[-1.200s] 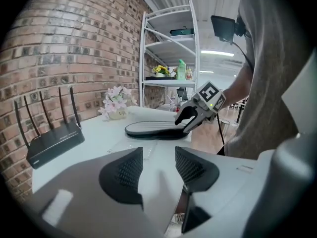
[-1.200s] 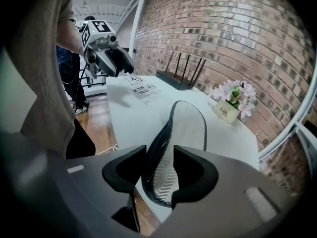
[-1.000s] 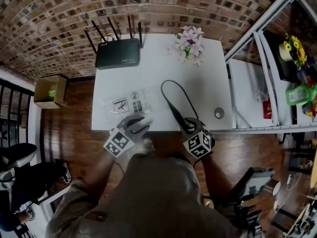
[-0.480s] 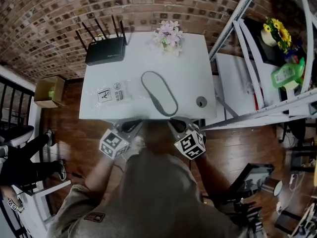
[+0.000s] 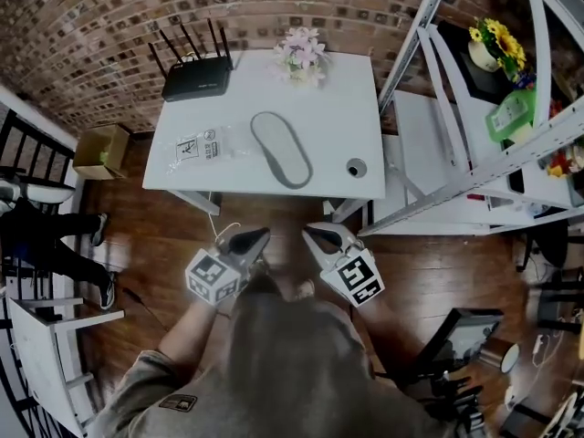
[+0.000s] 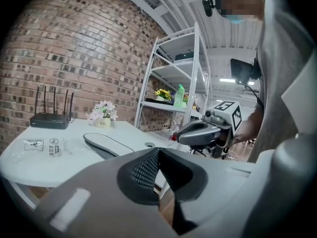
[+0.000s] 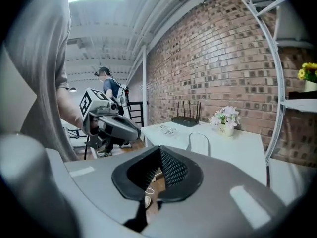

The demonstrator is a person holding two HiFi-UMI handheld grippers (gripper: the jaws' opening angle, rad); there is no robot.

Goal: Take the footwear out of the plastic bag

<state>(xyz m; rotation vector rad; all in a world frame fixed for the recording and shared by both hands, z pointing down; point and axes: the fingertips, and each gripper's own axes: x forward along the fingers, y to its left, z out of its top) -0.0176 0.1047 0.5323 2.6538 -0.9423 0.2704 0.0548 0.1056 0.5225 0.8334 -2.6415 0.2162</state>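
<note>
**A:** Where does the footwear [image 5: 281, 150] lie from your tongs?

**B:** Straight ahead of you, flat on the table [image 5: 351, 99]. It is out of the plastic bag [image 5: 203, 144] and just beside it, on the bag's right. Its long axis runs from far-left to near-right, so the near end points at your right gripper [image 5: 316, 235], the closer one.

**A:** And the tongs themselves?

**B:** Your left gripper [image 5: 255, 236] and the right are both closed tight on nothing, short of the table's near edge. Whether the flat, clear bag hides a second piece, you cannot tell from here.
</note>
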